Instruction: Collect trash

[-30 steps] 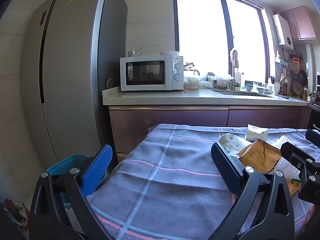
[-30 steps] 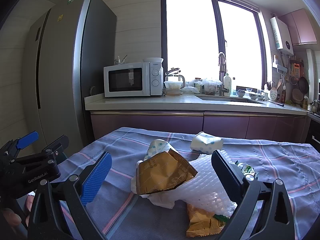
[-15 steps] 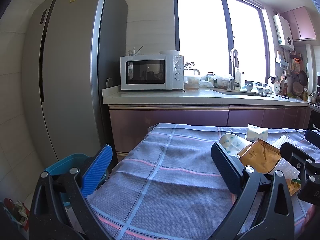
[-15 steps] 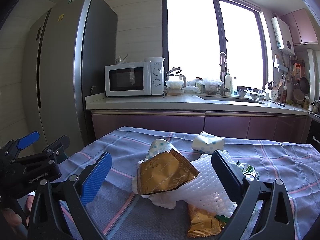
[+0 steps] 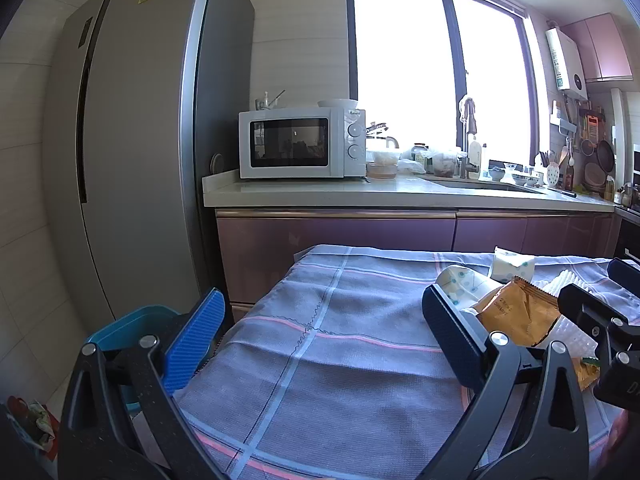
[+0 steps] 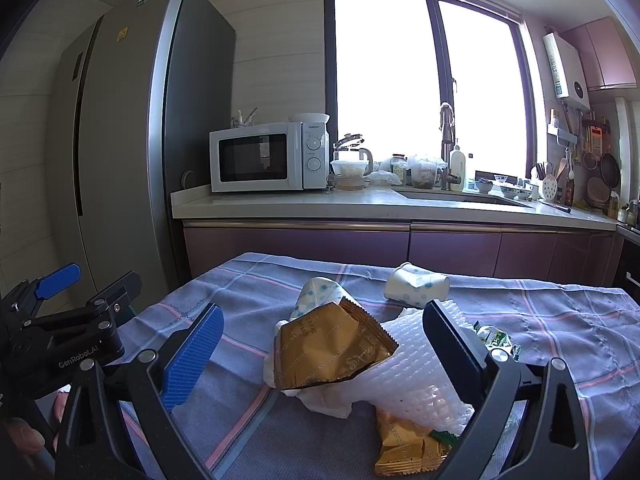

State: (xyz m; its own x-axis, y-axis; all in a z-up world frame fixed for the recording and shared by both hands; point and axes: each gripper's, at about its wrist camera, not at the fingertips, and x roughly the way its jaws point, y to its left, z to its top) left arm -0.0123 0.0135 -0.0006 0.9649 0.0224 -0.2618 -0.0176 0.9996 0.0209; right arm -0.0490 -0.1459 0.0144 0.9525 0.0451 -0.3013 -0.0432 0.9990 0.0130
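Our right gripper (image 6: 320, 356) spreads wide around a gold snack wrapper (image 6: 332, 350) on white foam netting (image 6: 416, 372) — nothing clamped. Our left gripper (image 5: 324, 340), stamped "GenRobot.AI", gapes over bare checked tablecloth (image 5: 332, 320). Beyond, a "Galanz" microwave (image 6: 268, 157).

— What stands ahead of the tongs?
— A pale counter (image 6: 360, 204) over purple cabinets (image 6: 296, 248), with a white microwave (image 6: 268, 158) on it. A tall grey fridge (image 5: 132, 152) rises to the left.
— And the light?
— A big window (image 6: 428, 80) behind the sink (image 6: 460, 196) glares white. Pans (image 6: 608, 168) hang on the far right wall.
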